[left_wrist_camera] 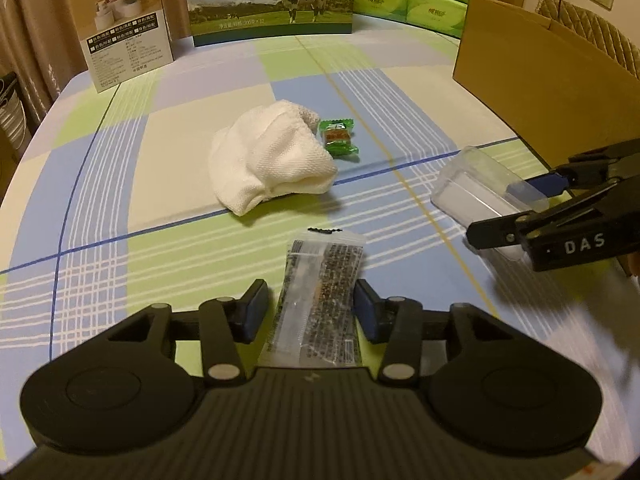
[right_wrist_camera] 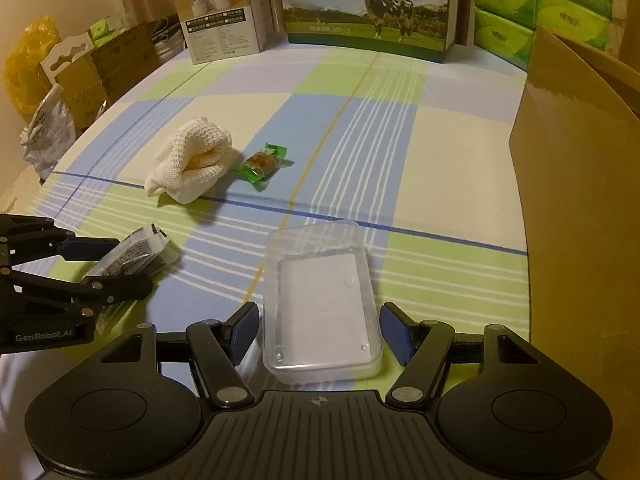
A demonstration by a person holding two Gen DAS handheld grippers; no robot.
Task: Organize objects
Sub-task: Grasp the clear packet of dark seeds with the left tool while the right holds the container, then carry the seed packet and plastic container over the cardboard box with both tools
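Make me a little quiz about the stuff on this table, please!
1. True or false: the green-wrapped candy touches the milk box.
2. Which thing lies between the jaws of the right gripper? A: cardboard box. B: clear plastic box. C: white cloth.
3. What lies between the jaws of the left gripper?

Key: 1 false, they are far apart. 2 B. 3 a printed plastic packet.
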